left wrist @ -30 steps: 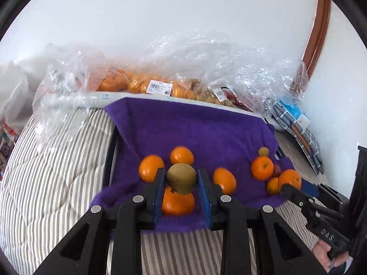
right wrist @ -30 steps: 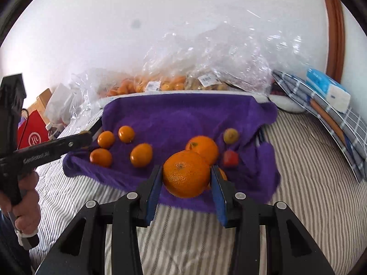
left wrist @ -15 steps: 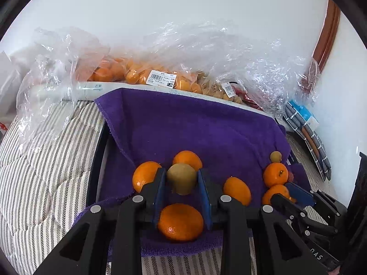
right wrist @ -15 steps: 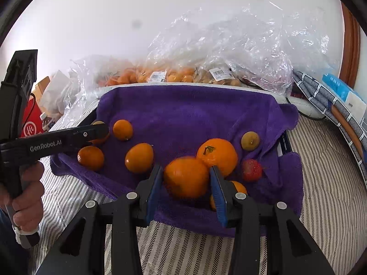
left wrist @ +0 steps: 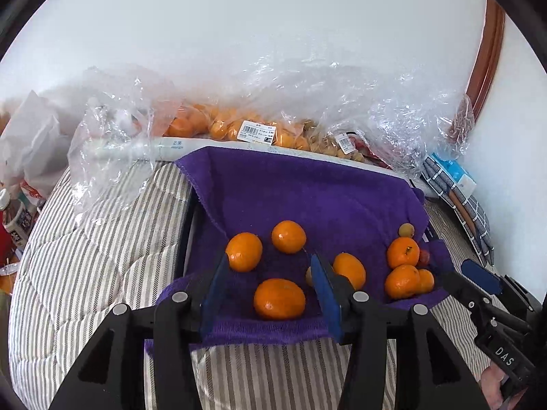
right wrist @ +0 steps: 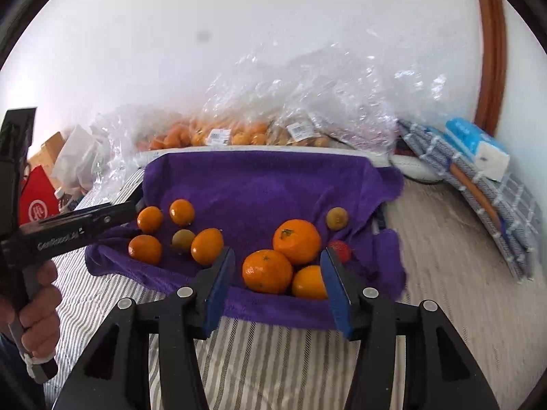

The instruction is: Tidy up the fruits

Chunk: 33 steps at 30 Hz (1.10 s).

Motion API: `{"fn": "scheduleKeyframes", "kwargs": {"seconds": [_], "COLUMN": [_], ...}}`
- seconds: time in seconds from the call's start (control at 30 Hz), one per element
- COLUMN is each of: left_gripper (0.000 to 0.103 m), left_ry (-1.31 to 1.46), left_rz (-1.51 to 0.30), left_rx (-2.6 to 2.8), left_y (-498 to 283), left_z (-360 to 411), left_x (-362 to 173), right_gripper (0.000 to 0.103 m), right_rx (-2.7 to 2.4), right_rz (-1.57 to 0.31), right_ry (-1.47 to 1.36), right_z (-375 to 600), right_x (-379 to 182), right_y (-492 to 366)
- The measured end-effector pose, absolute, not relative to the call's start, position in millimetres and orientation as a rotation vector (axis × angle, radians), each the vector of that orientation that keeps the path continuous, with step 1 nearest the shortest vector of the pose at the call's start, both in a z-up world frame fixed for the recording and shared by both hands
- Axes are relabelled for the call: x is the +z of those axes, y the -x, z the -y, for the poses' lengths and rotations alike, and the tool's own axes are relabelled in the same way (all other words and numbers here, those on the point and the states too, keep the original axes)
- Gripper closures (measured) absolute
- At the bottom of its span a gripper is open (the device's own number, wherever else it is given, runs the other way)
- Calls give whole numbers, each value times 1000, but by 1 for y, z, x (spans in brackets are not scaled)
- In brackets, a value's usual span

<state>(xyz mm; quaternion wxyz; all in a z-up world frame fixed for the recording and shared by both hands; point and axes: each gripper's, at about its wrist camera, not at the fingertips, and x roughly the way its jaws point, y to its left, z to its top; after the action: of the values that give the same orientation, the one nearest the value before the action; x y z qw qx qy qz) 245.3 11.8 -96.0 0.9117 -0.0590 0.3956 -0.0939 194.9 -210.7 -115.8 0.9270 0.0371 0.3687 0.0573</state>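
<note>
A striped bed cover [left wrist: 102,266] carries a purple towel [right wrist: 259,184] where the fruit sits in two clusters. In the right wrist view, the right gripper [right wrist: 278,283] has jaws spreading, pinching nothing; a large orange [right wrist: 267,271] rests on the towel between them, beside two more. The left gripper [left wrist: 270,290] is likewise opening around a free mandarin [left wrist: 279,299], the small brownish fruit [right wrist: 183,240] just right. This looks like the release step; next, both should back off and pick another fruit.

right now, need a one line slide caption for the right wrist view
Right gripper opening above an orange lying on the purple towel among other fruit.
</note>
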Motion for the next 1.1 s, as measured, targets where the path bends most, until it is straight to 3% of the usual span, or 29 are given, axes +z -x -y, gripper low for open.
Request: {"fn": "scheduleKeyframes", "kwargs": {"seconds": [0.23, 0.47, 0.5, 0.57, 0.67, 1.1], "left_gripper": [55, 29, 27, 18, 17, 12], "left_ry": [75, 77, 76, 72, 63, 38], "left_rz": [-799, -749, -738, -716, -677, -594], "left_rx": [-147, -139, -138, -132, -117, -115], "left_y": [-186, -121, -111, -92, -65, -4], "left_z": [-11, -15, -16, -18, -20, -10], "left_x": [-68, -37, -32, -24, -11, 17], "right_gripper": [51, 49, 46, 22, 11, 8], "right_rx": [39, -49, -56, -76, -82, -81], "right_rz": [-759, -749, -737, -712, -671, -646], "right_ry": [-130, -156, -148, -125, -85, -124], "right_z": [222, 225, 224, 222, 220, 230], "right_x": [-71, -34, -29, -20, -11, 2], "right_y": [-138, -70, -60, -39, -10, 41]}}
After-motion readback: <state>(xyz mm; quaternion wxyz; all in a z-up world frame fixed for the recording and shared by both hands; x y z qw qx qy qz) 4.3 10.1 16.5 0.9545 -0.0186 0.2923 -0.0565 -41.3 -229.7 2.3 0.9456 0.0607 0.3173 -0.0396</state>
